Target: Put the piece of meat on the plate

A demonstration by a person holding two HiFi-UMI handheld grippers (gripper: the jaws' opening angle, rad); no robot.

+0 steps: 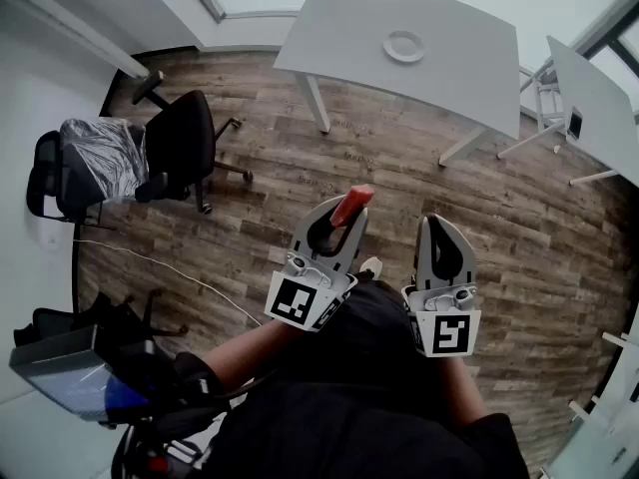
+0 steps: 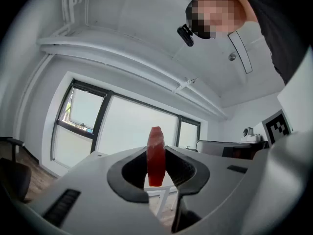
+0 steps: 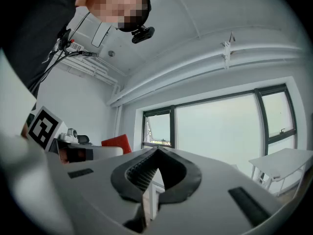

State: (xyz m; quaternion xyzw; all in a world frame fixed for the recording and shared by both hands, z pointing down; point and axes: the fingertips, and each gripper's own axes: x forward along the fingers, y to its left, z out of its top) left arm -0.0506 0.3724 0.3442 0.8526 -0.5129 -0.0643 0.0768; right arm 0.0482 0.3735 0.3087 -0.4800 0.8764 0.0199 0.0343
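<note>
A flat red piece of meat point(image 1: 352, 206) is clamped between the tips of my left gripper point(image 1: 344, 216), standing on edge and poking out past them. The left gripper view shows that meat point(image 2: 156, 156) upright between the two jaws of the left gripper point(image 2: 156, 173). My right gripper point(image 1: 440, 226) hangs beside it at the right, jaws closed with nothing in them; its own view shows the right gripper point(image 3: 156, 153) with tips meeting. A small white plate point(image 1: 403, 46) lies on the white table point(image 1: 469, 68) far ahead across the floor. The meat point(image 3: 116, 144) also peeks in from the left of the right gripper view.
Wooden floor lies between me and the white table. A black office chair point(image 1: 185, 143) and a chair with a grey cover point(image 1: 95, 158) stand at the left. Another white table point(image 1: 599, 108) is at the far right. Bags and a laptop point(image 1: 65, 377) sit at my lower left.
</note>
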